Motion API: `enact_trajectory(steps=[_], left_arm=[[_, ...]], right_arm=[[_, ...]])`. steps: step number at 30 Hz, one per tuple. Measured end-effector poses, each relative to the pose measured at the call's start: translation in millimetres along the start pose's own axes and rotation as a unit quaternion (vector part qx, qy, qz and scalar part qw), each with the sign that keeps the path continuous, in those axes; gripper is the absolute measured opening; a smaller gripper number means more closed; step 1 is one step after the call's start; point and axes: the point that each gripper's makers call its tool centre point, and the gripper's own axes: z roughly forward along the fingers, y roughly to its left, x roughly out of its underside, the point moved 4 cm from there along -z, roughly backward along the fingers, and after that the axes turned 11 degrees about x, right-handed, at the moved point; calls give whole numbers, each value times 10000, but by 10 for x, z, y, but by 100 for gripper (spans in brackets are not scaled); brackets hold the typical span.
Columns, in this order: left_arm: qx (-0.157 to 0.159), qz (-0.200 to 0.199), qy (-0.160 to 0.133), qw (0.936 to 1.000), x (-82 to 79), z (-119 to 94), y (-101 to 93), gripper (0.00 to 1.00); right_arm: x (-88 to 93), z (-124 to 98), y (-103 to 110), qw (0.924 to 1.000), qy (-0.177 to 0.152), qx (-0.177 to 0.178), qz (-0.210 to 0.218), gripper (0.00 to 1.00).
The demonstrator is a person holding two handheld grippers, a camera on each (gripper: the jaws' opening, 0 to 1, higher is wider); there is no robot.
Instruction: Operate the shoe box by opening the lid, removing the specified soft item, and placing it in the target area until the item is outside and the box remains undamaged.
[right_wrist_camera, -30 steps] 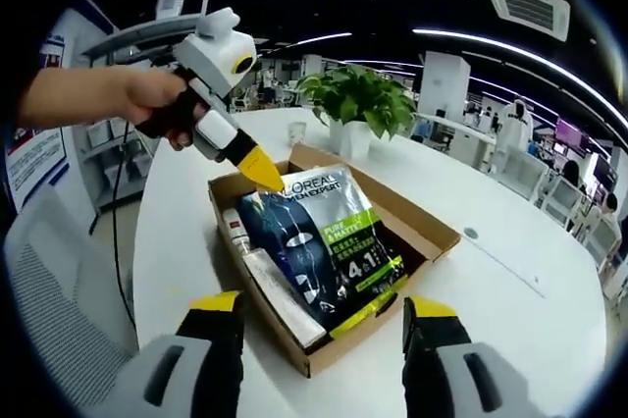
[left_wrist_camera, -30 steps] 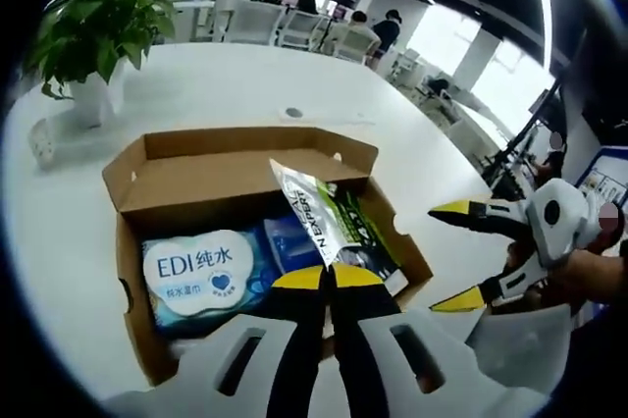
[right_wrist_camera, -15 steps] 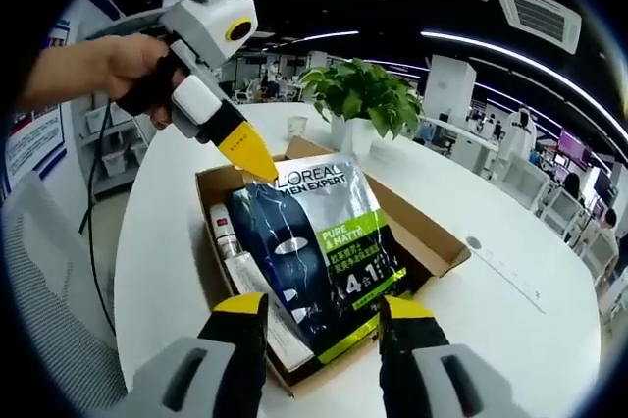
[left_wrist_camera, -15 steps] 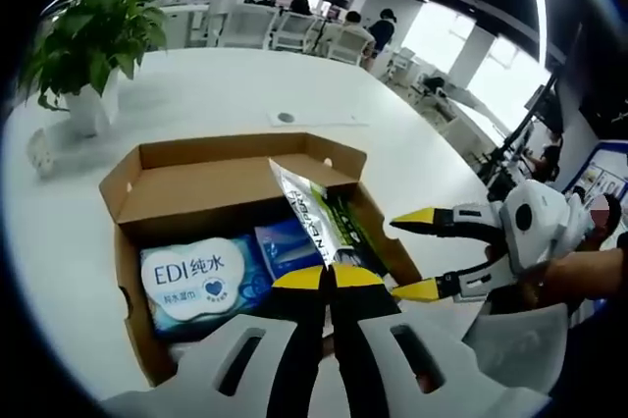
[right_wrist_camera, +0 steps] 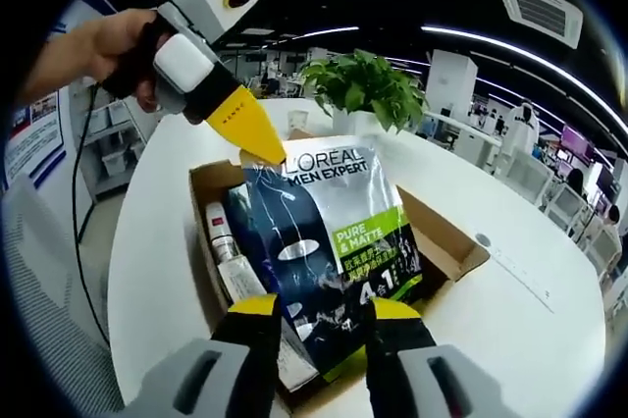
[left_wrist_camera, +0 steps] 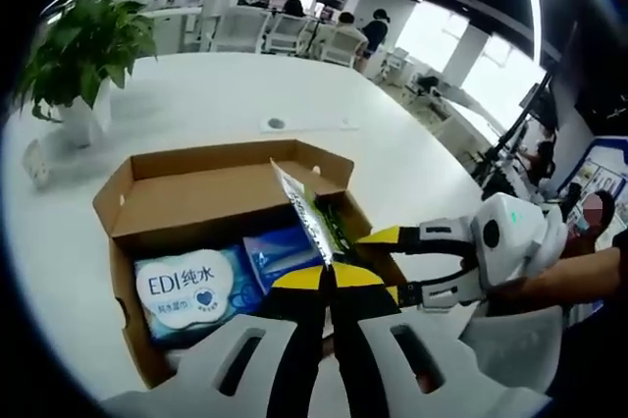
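Observation:
An open brown shoe box (left_wrist_camera: 128, 192) lies on the white table; its far wall shows too (right_wrist_camera: 446, 241). A L'Oréal Men Expert soft pack (right_wrist_camera: 324, 232) stands tilted up out of it, edge-on in the left gripper view (left_wrist_camera: 309, 222). My left gripper (left_wrist_camera: 329, 279) is shut on the pack's top corner, and a hand holds it high at the left (right_wrist_camera: 265, 143). My right gripper (right_wrist_camera: 324, 308) is open, its jaws on either side of the pack's lower end; it reaches in from the right (left_wrist_camera: 391, 264). A blue EDI wet-wipes pack (left_wrist_camera: 191, 286) and a white tube (right_wrist_camera: 231, 261) lie in the box.
A potted plant (left_wrist_camera: 78, 45) (right_wrist_camera: 363, 89) stands beyond the box. A round cable port (left_wrist_camera: 278, 124) is set in the table (left_wrist_camera: 196, 104). A grey mesh chair (right_wrist_camera: 39, 290) is at the table's edge. Desks and seated people fill the background.
The pack has been lifted steeper out of the box by my left gripper. My right gripper has come closer, and its jaws have narrowed around the pack's lower end.

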Motion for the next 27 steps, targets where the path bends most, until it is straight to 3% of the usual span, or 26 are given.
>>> enact_trajectory(steps=[17, 27], left_arm=[[-51, 286, 110, 9995, -5, 40, -38, 0], [28, 326, 72, 9994, -56, 14, -87, 0]], right_arm=[[3, -4, 17, 9991, 0, 25, -422, 6], [-52, -58, 0, 9995, -16, -23, -308, 0]])
